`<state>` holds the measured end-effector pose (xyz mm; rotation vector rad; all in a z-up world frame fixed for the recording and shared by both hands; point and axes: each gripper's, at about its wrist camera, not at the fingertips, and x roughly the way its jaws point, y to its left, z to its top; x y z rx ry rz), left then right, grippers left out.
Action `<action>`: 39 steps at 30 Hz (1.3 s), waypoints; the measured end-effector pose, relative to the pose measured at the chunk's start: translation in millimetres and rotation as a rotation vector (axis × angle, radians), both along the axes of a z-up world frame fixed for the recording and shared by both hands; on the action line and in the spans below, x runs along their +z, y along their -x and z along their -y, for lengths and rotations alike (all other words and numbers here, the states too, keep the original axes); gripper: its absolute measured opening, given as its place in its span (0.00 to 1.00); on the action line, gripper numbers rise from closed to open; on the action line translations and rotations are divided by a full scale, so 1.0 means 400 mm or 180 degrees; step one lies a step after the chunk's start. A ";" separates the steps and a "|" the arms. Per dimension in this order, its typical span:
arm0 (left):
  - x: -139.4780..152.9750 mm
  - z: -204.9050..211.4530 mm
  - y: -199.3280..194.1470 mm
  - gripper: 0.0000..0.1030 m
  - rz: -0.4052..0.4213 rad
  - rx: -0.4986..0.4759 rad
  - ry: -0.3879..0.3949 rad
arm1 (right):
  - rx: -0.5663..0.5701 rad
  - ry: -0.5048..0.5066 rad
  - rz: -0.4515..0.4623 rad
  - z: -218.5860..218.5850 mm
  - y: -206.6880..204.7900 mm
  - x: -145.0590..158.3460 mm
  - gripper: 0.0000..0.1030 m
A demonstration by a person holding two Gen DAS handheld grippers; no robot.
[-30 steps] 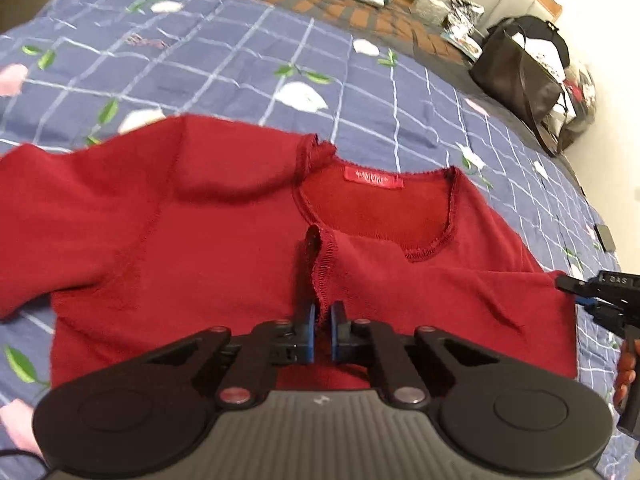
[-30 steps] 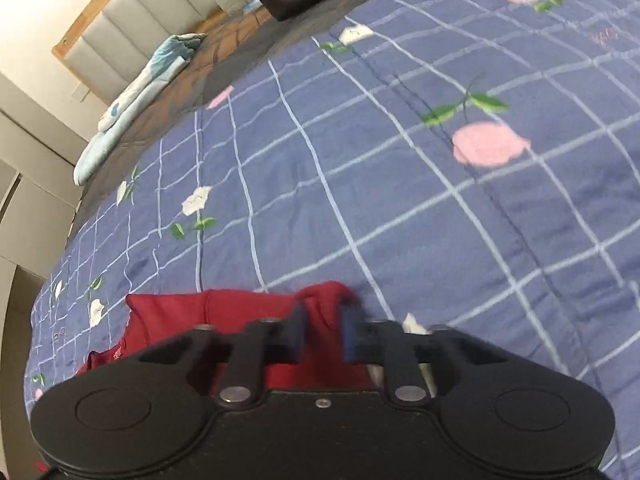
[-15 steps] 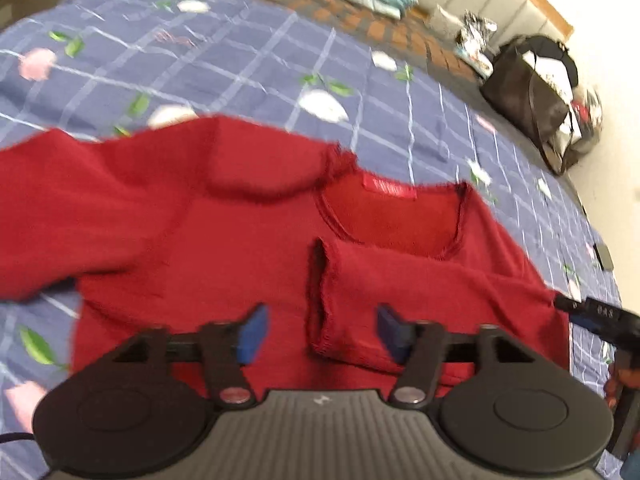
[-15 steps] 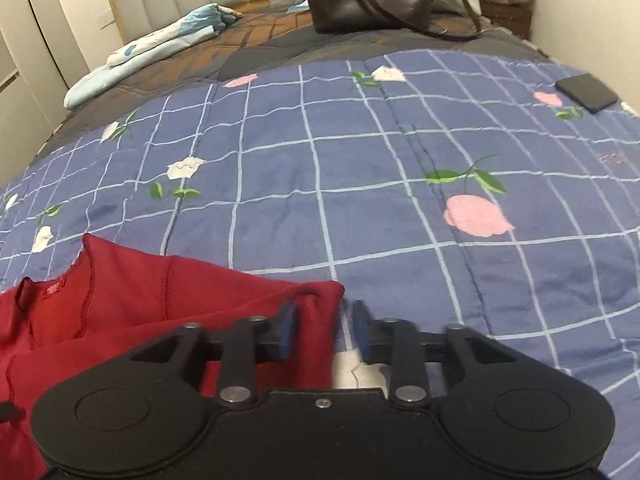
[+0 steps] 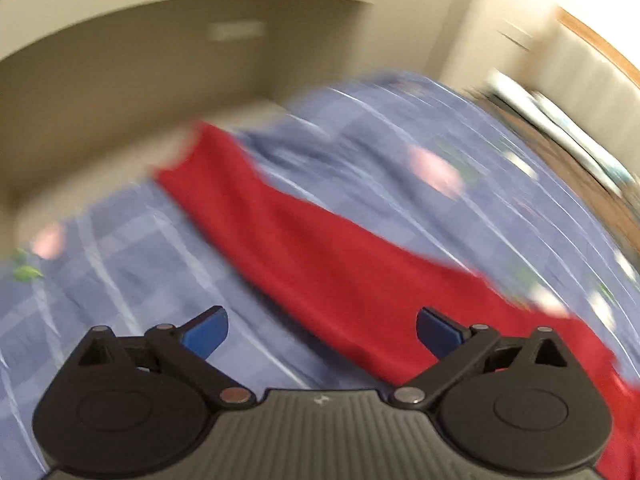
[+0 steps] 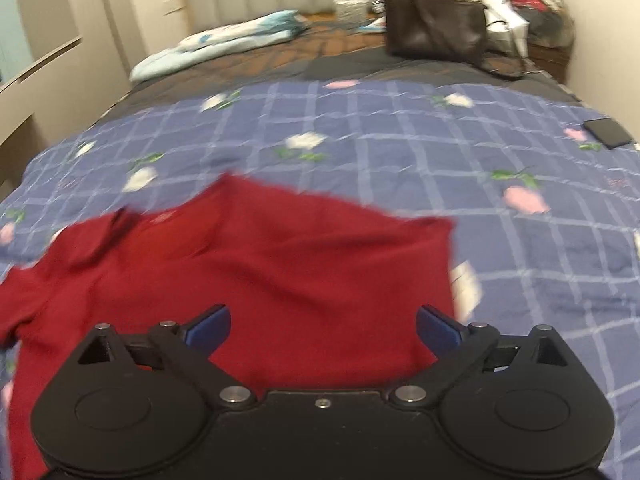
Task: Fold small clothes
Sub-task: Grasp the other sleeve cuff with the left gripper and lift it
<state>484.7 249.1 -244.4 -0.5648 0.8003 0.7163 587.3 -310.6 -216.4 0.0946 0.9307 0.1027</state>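
A red knit top (image 6: 256, 264) lies flat on the blue checked bedspread (image 6: 400, 148), its neckline at the left of the right wrist view. My right gripper (image 6: 323, 326) hovers over the top's near part; its jaws are opening wide and nothing is pinched between the blue pads (image 6: 208, 326). In the blurred left wrist view one long red sleeve (image 5: 304, 248) runs diagonally across the bedspread (image 5: 132, 256). My left gripper (image 5: 322, 330) hangs above that sleeve, jaws also opening wide, with nothing gripped.
A dark brown bag (image 6: 436, 32) and bags of clutter (image 6: 532, 12) stand at the bed's far right. A light blue folded blanket (image 6: 224, 46) lies at the head end. A black phone (image 6: 608, 133) rests near the right edge. A beige wall (image 5: 160, 64) borders the bed's left side.
Both grippers let go of the red top and spread wide. The left one swung fast toward the outstretched sleeve; the right one rolled level and drew back, showing more of the top.
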 end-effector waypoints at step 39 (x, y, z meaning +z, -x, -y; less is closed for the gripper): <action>0.337 0.093 -0.146 0.02 0.1696 -0.1307 -0.0622 | 0.0427 -0.0246 -0.0219 -0.288 0.190 0.064 0.99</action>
